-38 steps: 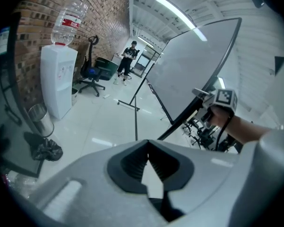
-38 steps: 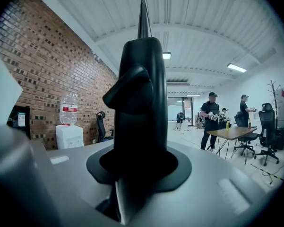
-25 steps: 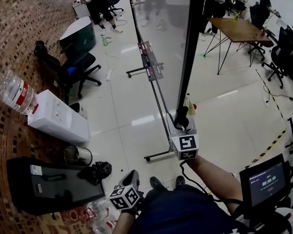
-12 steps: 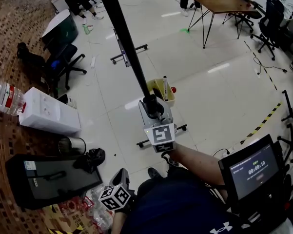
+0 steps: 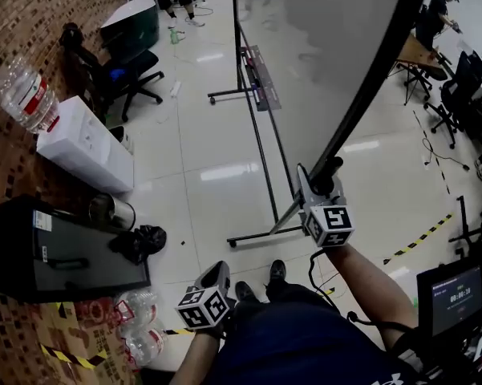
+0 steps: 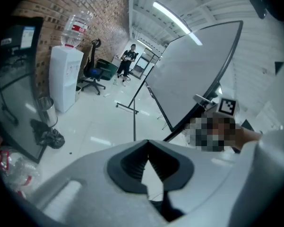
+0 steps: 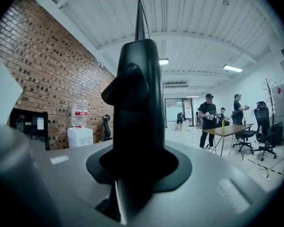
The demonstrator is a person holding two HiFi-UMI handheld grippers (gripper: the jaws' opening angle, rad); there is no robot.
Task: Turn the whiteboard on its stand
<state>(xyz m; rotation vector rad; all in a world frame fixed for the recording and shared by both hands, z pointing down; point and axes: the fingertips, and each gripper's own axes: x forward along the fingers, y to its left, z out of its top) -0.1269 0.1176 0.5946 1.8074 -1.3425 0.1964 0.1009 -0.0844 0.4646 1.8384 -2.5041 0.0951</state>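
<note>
Mid-turn, I judge: my right hand-held gripper is clamped on the black frame edge of the big grey-white whiteboard, which is tilted on its black wheeled stand ahead, while my left hand-held gripper is closed and empty, so next I'd swing that edge further round without slipping.

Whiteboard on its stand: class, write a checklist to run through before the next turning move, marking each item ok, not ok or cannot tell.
1. Right gripper clamped on the whiteboard's black edge: ok.
2. Left gripper empty, jaws together, away from the board: ok.
3. Stand's near foot resting on the floor: ok.
4. Stand locked against rolling: cannot tell.
5. Water cooler and chair apart from the board: ok.
</note>
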